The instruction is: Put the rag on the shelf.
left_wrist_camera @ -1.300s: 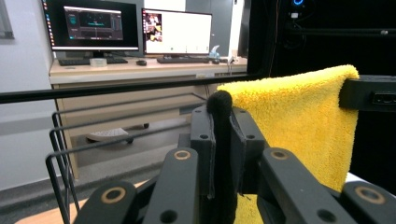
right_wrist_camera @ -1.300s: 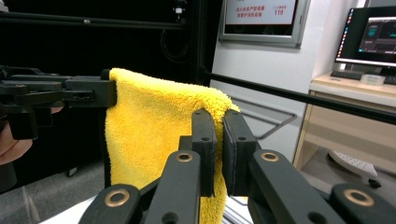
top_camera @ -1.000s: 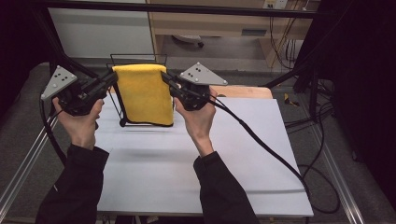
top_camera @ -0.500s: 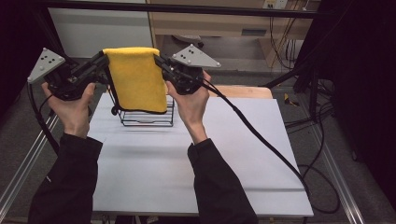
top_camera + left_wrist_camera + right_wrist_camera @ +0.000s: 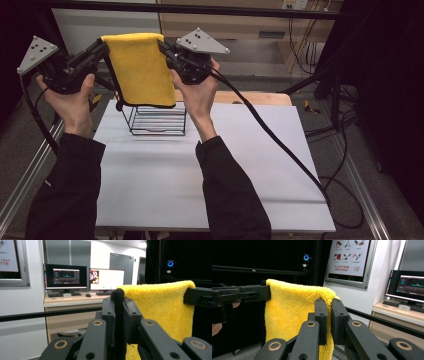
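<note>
— What's that yellow thing up there?

— A towel (image 5: 141, 70), thick and fluffy, bright yellow all over. It's folded over along its top edge, so it hangs doubled, like a short curtain.

— Is it lying on anything?

— No, it's up in the air, stretched level between its two top corners. The left claw (image 5: 101, 48) pinches one corner, the right claw (image 5: 163, 47) the other, both clamped tight on the cloth.

— And the bottom edge?

— It hangs free and fairly straight, above the back of the white counter (image 5: 200, 190), in front of the top of a black wire rack (image 5: 157, 120) that stands there. Whether it touches the rack, I can't tell.
</note>
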